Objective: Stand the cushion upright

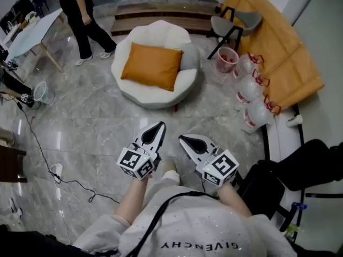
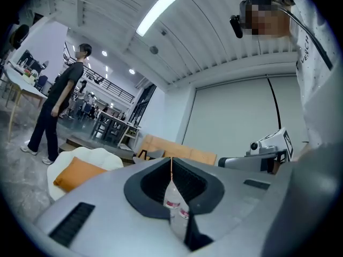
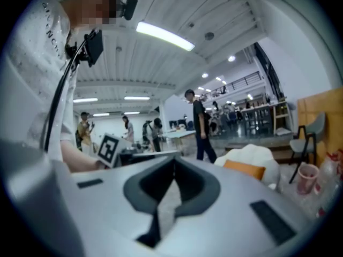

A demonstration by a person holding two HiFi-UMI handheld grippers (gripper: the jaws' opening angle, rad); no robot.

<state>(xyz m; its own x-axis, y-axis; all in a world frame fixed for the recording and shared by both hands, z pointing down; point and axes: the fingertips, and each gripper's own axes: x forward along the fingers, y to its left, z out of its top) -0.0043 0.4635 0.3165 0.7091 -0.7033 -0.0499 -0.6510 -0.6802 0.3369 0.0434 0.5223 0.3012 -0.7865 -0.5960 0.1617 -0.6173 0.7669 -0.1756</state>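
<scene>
1. Far left: a pale table [image 1: 27,33] is cut off by the frame edge. The items on it are too small to identify.
2. A bystander [image 1: 80,20] in dark clothing stands just beside the table, and the top edge of the head view cuts off the head.
3. A dark cable [image 1: 37,141] trails across the marble floor, and its upper end runs out of sight at the left edge.
4. Left gripper [image 1: 159,126]: jaws closed to a thin seam, nothing gripped. (In the left gripper view, only a sliver of pale shapes with pink bands shows through the notch behind the seam, too little to name.)
5. Cushion [image 1: 153,66]: orange, lying back on its broad face on a white round seat [image 1: 155,98], not upright. It is ahead of both grippers and well apart from them.
6. Right gripper [image 1: 183,139]: jaws together, empty. Its own view is soft, with the background figures indistinct.
7. Right side: a grey chair [image 1: 236,23], a pink cup [image 1: 227,59] and a row of clear bags [image 1: 251,90], contents unreadable.
8. An orange bench [image 1: 278,47] stands behind the bags, its top end cut off by the upper frame edge.
</scene>
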